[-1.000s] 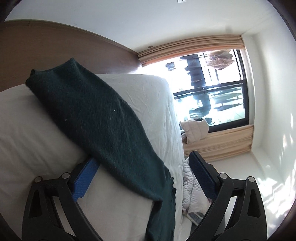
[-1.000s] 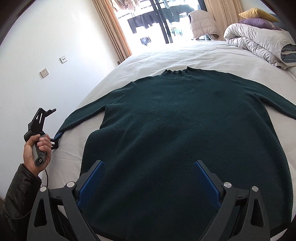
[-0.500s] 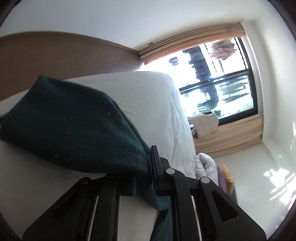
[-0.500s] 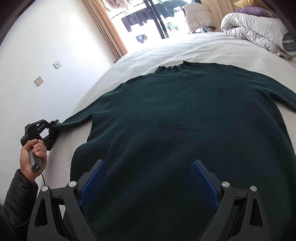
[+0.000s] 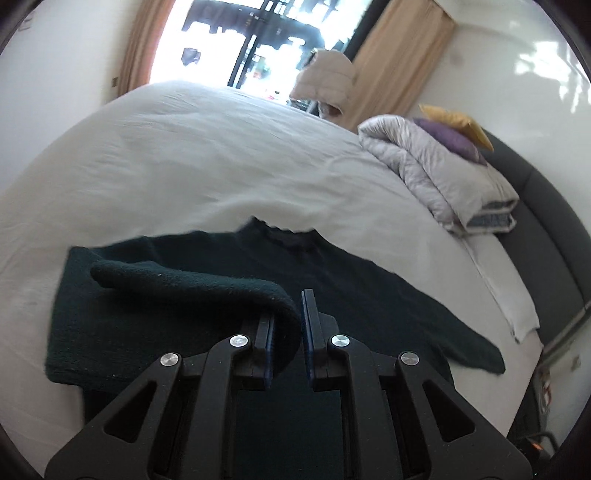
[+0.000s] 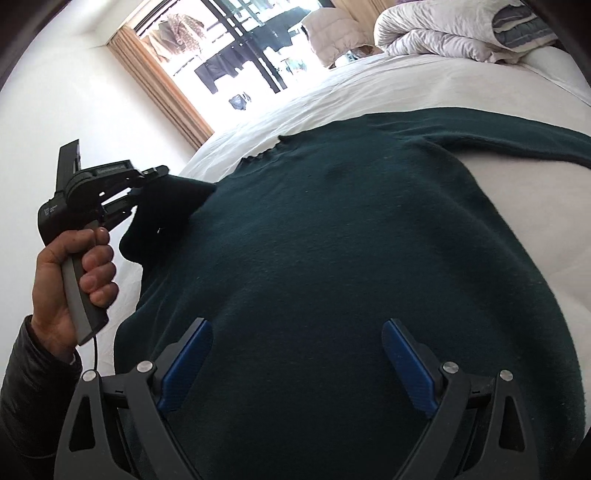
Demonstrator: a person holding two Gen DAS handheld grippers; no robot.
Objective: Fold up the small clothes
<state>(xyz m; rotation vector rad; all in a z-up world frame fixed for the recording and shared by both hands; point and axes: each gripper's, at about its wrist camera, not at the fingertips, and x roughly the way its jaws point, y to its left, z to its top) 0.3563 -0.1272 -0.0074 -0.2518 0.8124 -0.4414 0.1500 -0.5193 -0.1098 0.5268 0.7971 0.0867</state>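
A dark green sweater lies flat on the white bed, neck toward the window. My left gripper is shut on the cuff end of the sweater's left sleeve, which is lifted and folded over the body. In the right wrist view the same left gripper holds that sleeve above the sweater's left shoulder, a hand on its handle. My right gripper is open, its blue pads spread just above the sweater's lower body, nothing between them. The other sleeve lies stretched out to the right.
A folded grey duvet with purple and yellow cushions sits at the bed's head end by a dark headboard. A window with curtains and a pale jacket lie beyond the bed.
My left gripper shut on the sleeve's end and carried it up and inward over the sweater. My right gripper moved lower and closer over the sweater, rolling somewhat, still open.
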